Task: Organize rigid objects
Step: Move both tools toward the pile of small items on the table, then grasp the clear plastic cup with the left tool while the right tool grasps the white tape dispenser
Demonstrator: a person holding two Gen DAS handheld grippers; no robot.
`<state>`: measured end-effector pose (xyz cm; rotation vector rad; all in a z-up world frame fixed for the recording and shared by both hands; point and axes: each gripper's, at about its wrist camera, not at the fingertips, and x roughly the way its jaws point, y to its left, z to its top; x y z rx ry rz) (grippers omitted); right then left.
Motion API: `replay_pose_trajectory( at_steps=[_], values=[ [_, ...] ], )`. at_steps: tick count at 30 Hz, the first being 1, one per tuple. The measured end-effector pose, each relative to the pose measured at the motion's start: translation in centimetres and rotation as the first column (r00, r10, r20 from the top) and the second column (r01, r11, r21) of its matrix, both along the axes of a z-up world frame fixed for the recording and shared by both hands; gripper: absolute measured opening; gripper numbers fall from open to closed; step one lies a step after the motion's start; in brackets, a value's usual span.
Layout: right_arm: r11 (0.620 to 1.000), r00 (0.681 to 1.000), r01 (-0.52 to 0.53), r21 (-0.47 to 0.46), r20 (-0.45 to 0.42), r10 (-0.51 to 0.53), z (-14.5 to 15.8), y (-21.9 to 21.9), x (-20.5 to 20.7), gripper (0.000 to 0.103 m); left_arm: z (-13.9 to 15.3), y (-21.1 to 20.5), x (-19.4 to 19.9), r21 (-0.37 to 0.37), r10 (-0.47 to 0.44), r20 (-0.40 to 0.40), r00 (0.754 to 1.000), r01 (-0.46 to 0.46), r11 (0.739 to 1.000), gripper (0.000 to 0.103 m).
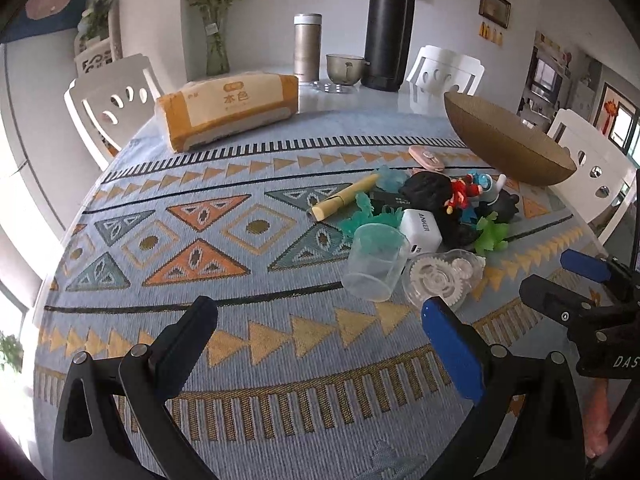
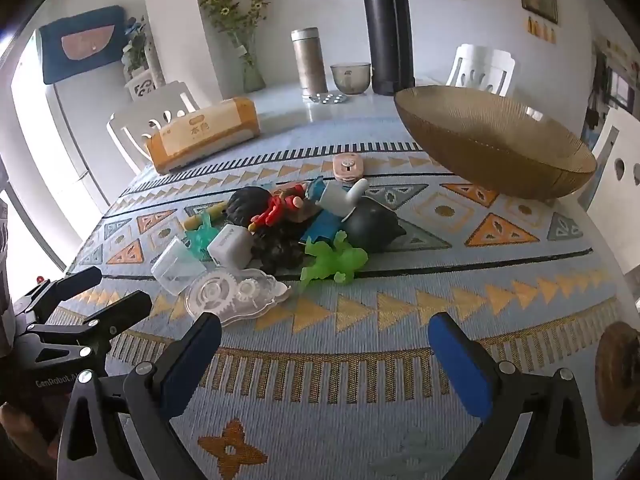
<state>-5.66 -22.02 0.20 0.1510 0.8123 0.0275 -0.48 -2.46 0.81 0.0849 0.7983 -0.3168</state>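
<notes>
A heap of small objects lies on the patterned tablecloth (image 1: 240,240): a clear plastic cup (image 1: 374,262) on its side, a clear correction-tape dispenser (image 1: 440,276), a white charger (image 1: 420,232), a yellow pen (image 1: 344,198), a green toy (image 2: 332,260), a red figure (image 2: 276,208), a black toy (image 2: 372,224) and a pink case (image 2: 349,166). Behind the heap stands a wide brown bowl (image 2: 492,140), seemingly with nothing in it. My left gripper (image 1: 320,316) hangs open just short of the cup. My right gripper (image 2: 326,324) is open too, in front of the heap, holding nothing.
At the back are a tissue pack (image 1: 228,110), a steel flask (image 1: 307,48), a small glass bowl (image 1: 345,68) and a tall black thermos (image 1: 388,28). White chairs (image 1: 108,100) ring the table. A round wooden coaster (image 2: 618,372) lies at the right edge.
</notes>
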Motion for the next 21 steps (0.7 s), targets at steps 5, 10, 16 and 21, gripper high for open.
replay_pose_trajectory(
  at_steps=[5,10,16,21],
  values=[
    [0.999,1.0,0.003,0.037,0.0,-0.003,0.8,-1.8,1.8,0.103,0.0,-0.1,-0.1,0.003,-0.007,0.001,1.0,0.007,1.0,0.102],
    [0.998,1.0,0.021,0.053,0.021,-0.022,0.0,-0.9,0.0,0.103,0.0,0.0,-0.1,-0.01,-0.016,0.0,1.0,0.016,1.0,0.102],
    [0.998,1.0,0.0,0.069,0.011,-0.001,-0.3,-1.4,-0.1,0.103,0.0,-0.6,0.6,-0.036,-0.071,-0.045,0.996,0.07,0.997,0.097],
    [0.998,0.999,-0.047,0.052,0.005,0.047,-0.3,-0.2,0.3,0.103,0.2,-1.2,3.3,-0.106,-0.169,-0.186,0.968,0.151,0.983,0.081]
  ],
)
